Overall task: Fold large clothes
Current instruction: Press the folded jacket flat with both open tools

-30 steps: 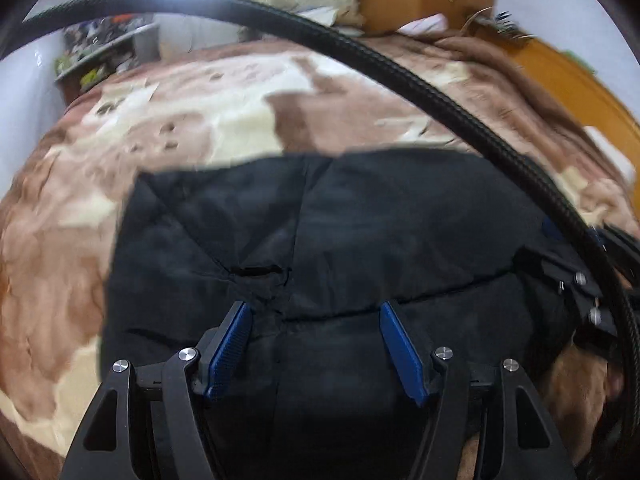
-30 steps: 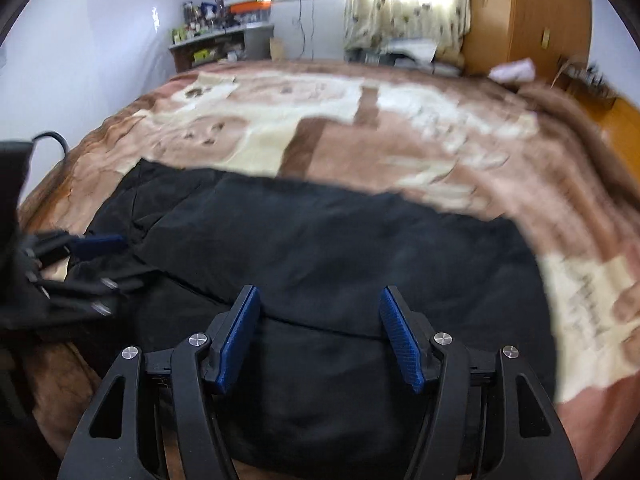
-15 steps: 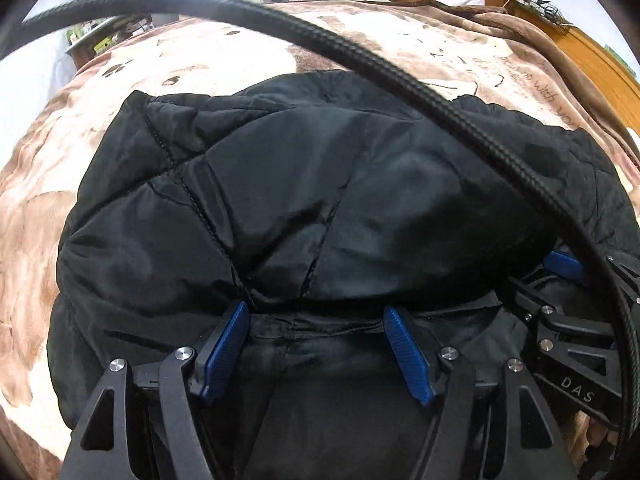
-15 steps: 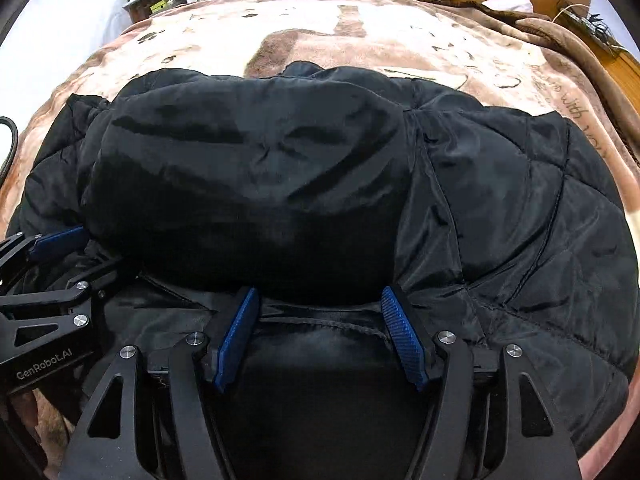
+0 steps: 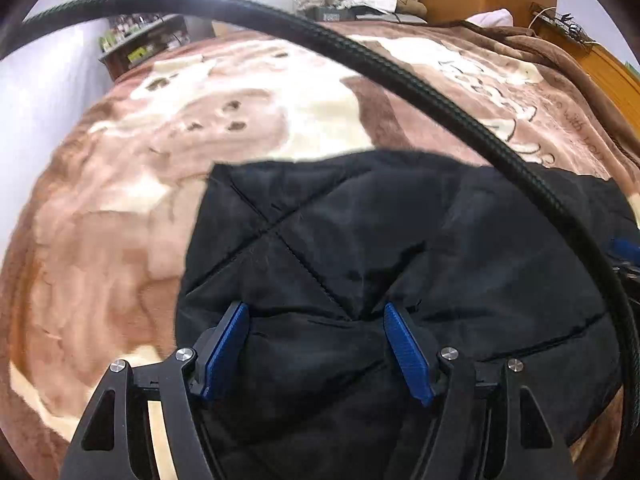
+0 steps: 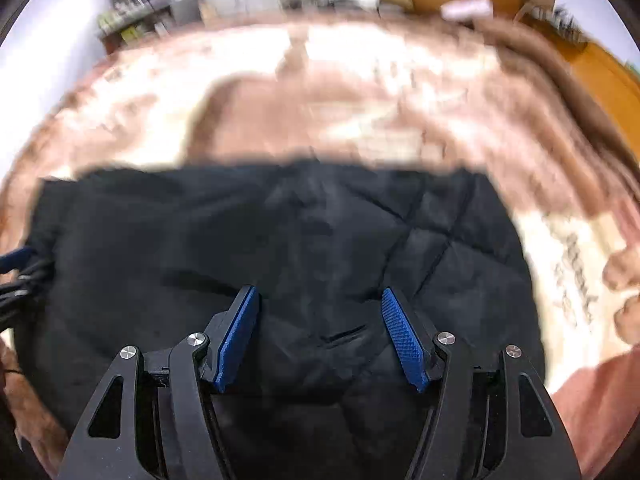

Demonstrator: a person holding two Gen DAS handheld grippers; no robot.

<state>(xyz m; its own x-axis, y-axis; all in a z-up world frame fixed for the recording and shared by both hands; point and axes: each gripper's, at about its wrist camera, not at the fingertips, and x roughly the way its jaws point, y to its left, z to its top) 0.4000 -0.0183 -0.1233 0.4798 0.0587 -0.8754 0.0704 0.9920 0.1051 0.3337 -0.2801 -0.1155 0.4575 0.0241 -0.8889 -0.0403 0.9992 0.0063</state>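
1. Black quilted jacket lies on the brown blanket covering the bed.
2. Left gripper fingers spread, jacket fabric bunched between them.
3. Right gripper fingers likewise spread over the jacket.

jacket: black, diamond-quilted | blanket: brown, tan, cream patches | pads: blue, ribbed

Left gripper tilted steeply down, jaws spread wide, blue pads not squeezing anything. Right gripper same pose, jaws wide apart. Each gripper's tip peeks into the other's view at the edge.
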